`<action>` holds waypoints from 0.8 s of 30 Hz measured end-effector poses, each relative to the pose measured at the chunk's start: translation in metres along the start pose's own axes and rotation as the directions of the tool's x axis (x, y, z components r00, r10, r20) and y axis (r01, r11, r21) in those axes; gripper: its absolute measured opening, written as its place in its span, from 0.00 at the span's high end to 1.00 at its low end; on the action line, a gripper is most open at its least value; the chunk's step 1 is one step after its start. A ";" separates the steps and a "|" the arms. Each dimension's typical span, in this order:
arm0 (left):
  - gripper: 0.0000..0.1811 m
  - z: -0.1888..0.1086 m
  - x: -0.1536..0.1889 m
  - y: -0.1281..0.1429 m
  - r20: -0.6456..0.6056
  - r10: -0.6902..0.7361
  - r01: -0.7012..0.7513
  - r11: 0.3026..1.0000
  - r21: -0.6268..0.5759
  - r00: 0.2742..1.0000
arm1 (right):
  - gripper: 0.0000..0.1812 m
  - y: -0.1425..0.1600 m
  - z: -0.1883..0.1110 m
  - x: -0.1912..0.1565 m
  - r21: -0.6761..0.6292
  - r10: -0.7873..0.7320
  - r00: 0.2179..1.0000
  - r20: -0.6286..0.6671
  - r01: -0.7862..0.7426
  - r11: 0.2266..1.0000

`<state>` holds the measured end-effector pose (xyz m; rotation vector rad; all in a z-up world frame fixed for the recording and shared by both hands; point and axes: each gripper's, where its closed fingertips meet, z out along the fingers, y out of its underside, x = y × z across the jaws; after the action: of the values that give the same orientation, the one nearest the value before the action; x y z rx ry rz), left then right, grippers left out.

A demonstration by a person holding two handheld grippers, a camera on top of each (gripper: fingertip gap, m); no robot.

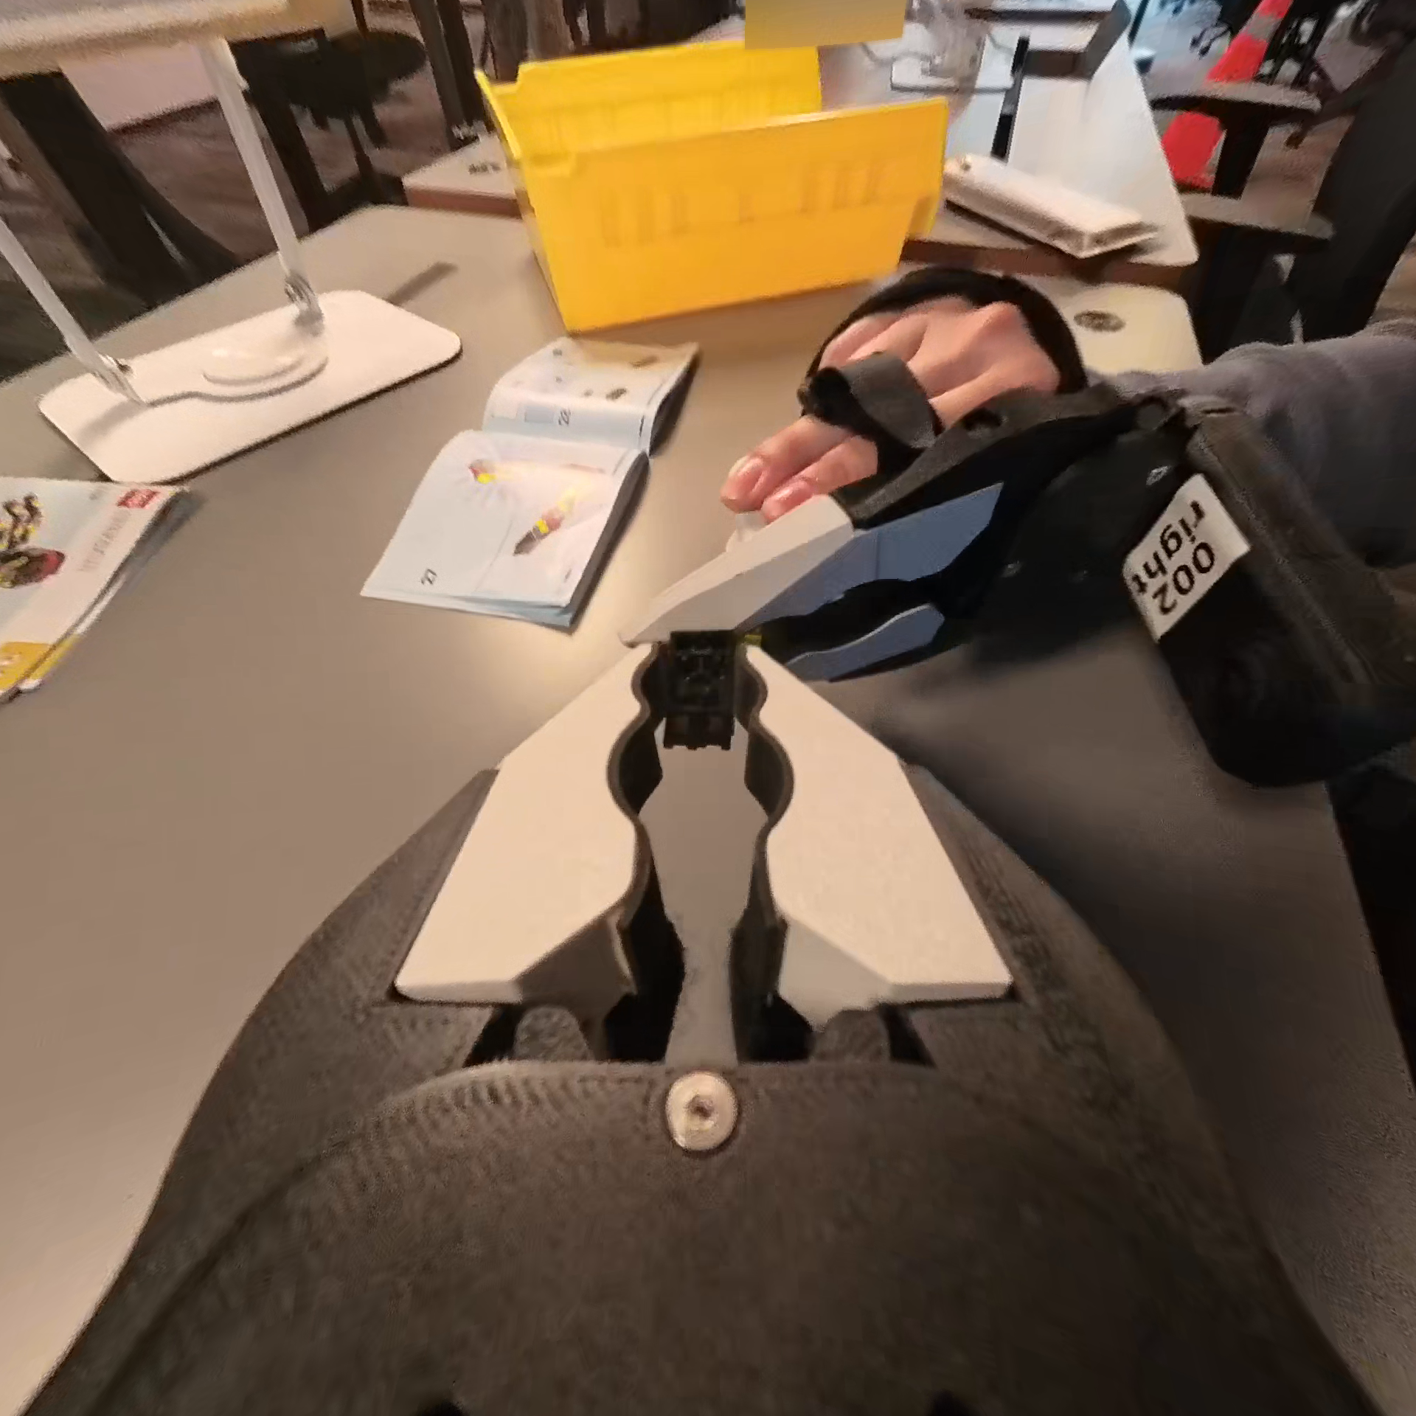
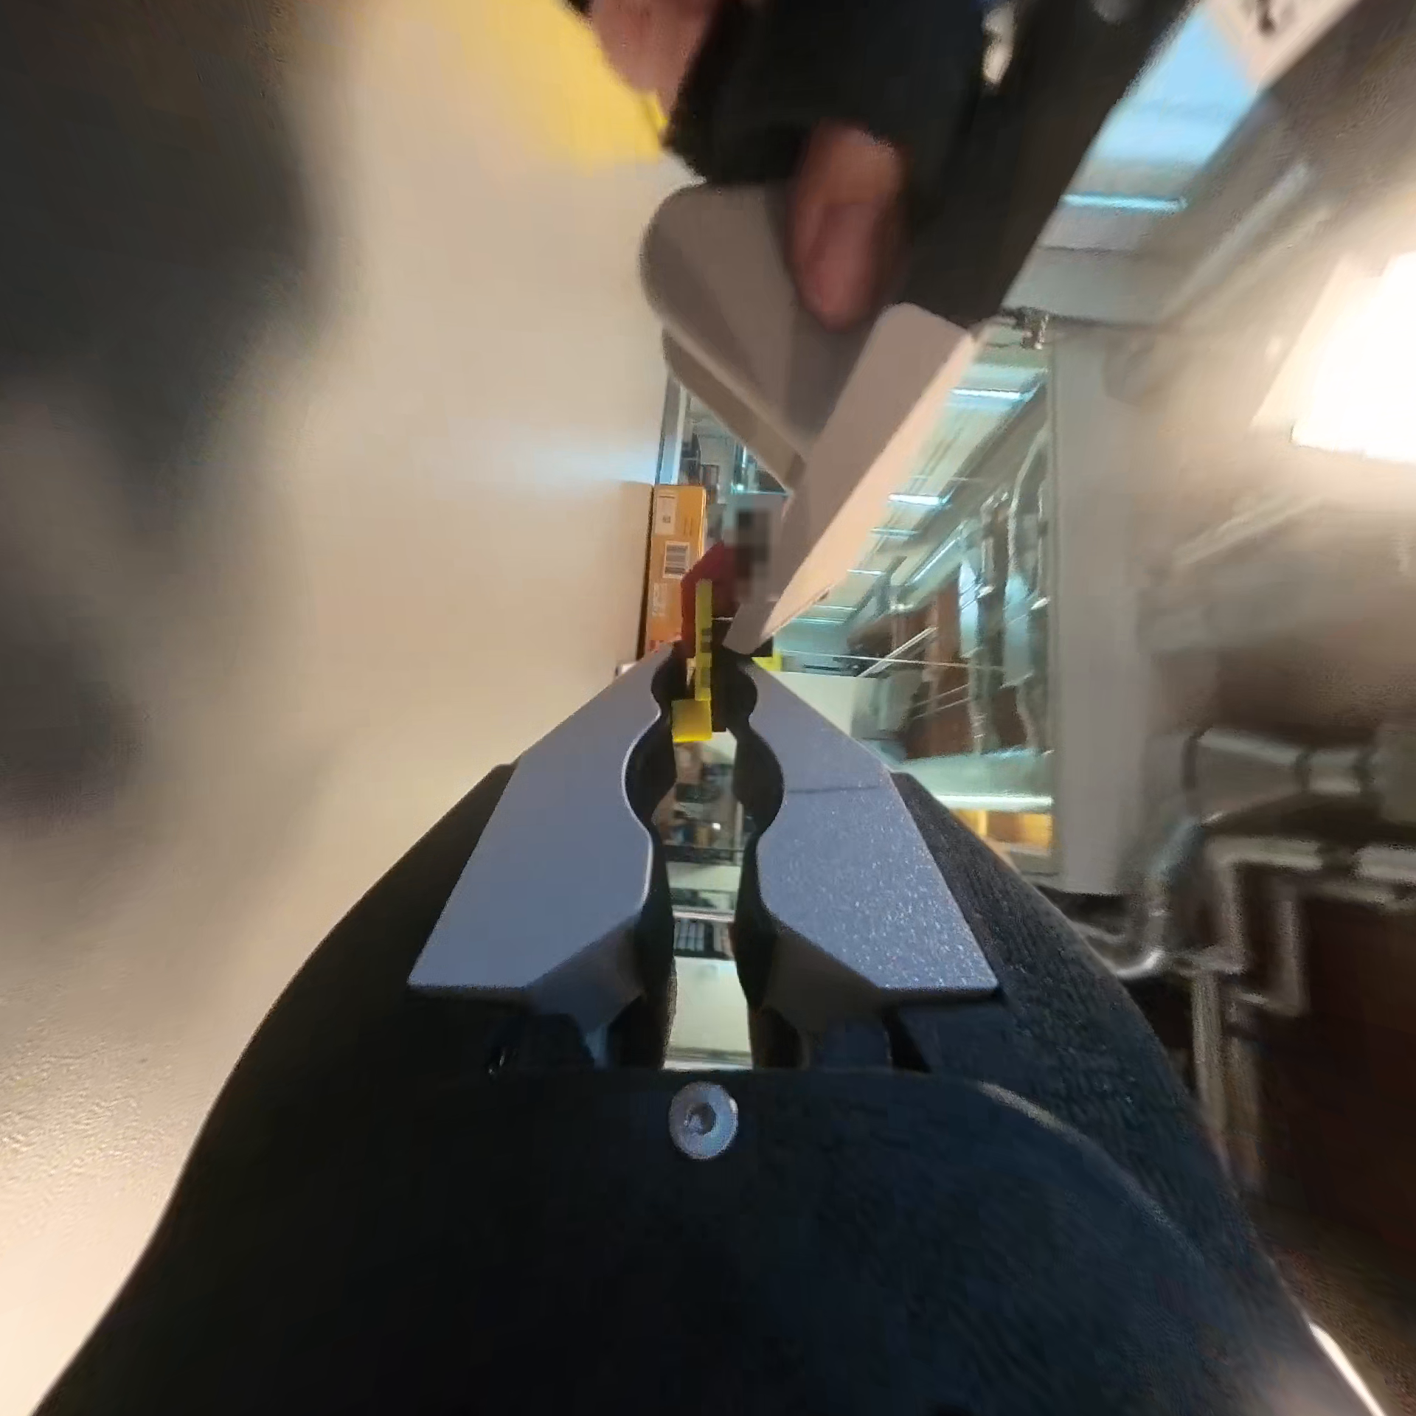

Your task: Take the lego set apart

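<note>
A small lego set, mostly black (image 1: pixel 696 701) with yellow and red parts (image 2: pixel 699 636), is held in the air above the grey table (image 1: pixel 230 766) between both grippers. My left gripper (image 1: pixel 696 660) is shut on its black lower part. My right gripper (image 2: pixel 701 668) is shut on its yellow and black end. In the left wrist view the right gripper (image 1: pixel 678 630) comes in from the right, tips right at the left gripper's tips. In the right wrist view, which is rolled sideways, the left gripper (image 2: pixel 755 636) reaches in from the upper right. Most of the set is hidden by the fingers.
A yellow bin (image 1: pixel 728 207) stands at the back of the table. An open instruction booklet (image 1: pixel 536 521) lies in the middle, another booklet (image 1: pixel 69 567) at the left edge. A white lamp base (image 1: pixel 253 383) sits back left. An orange cone (image 1: pixel 1226 99) is far right. Less than 4 cm separates the two grippers' tips.
</note>
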<state>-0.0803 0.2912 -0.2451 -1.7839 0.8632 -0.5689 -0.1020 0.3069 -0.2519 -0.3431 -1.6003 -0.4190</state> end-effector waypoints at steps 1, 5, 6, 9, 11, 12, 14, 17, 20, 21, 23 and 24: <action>0.92 -0.001 0.000 -0.003 0.005 0.003 -0.003 1.000 0.019 1.000 | 0.96 0.000 -0.001 0.002 0.002 0.015 1.000 -0.006 -0.015 1.000; 0.92 -0.003 0.001 -0.012 -0.004 -0.018 0.018 0.996 0.090 1.000 | 0.96 0.000 -0.003 0.009 -0.002 0.050 0.999 -0.016 -0.050 0.999; 0.92 -0.003 0.001 -0.014 -0.016 -0.043 0.044 0.993 0.110 0.999 | 0.96 0.001 -0.003 0.010 -0.009 0.067 0.998 -0.004 -0.068 0.998; 0.92 -0.003 0.002 -0.019 -0.070 -0.116 0.126 0.980 0.155 0.991 | 0.97 0.002 -0.006 0.012 -0.013 0.070 0.997 0.012 -0.070 0.997; 0.93 -0.002 0.003 -0.022 -0.126 -0.182 0.203 0.962 0.182 0.975 | 0.96 0.003 -0.008 0.014 -0.014 0.067 0.998 0.010 -0.067 0.998; 0.93 -0.003 0.004 -0.025 -0.161 -0.218 0.248 0.948 0.197 0.963 | 0.97 0.003 -0.009 0.016 -0.012 0.065 0.998 0.002 -0.065 0.998; 0.93 -0.004 0.005 -0.030 -0.239 -0.298 0.351 0.909 0.225 0.924 | 0.96 0.004 -0.011 0.020 -0.010 0.050 0.999 -0.017 -0.050 0.999; 0.93 -0.004 0.006 -0.035 -0.357 -0.406 0.501 0.833 0.233 0.841 | 0.96 0.006 -0.013 0.025 -0.015 0.013 0.999 -0.047 -0.014 1.000; 0.94 -0.003 0.007 -0.037 -0.408 -0.441 0.556 0.799 0.227 0.800 | 0.96 0.009 -0.014 0.026 -0.019 -0.020 0.998 -0.066 0.019 1.000; 0.94 -0.002 0.007 -0.035 -0.415 -0.456 0.571 0.793 0.211 0.788 | 0.96 0.010 -0.014 0.024 -0.022 -0.032 0.998 -0.054 0.031 0.999; 0.93 0.004 0.006 -0.023 -0.336 -0.402 0.473 0.866 0.163 0.852 | 0.96 0.010 -0.012 0.012 -0.014 -0.057 0.998 -0.003 0.057 0.998; 0.92 0.007 0.007 -0.015 -0.269 -0.341 0.380 0.918 0.112 0.901 | 0.96 0.010 -0.011 0.005 -0.014 -0.085 0.996 0.021 0.085 0.996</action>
<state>-0.0665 0.2935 -0.2336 -1.7553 0.6251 -1.0917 -0.0874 0.3106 -0.2457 -0.2918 -1.6370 -0.4938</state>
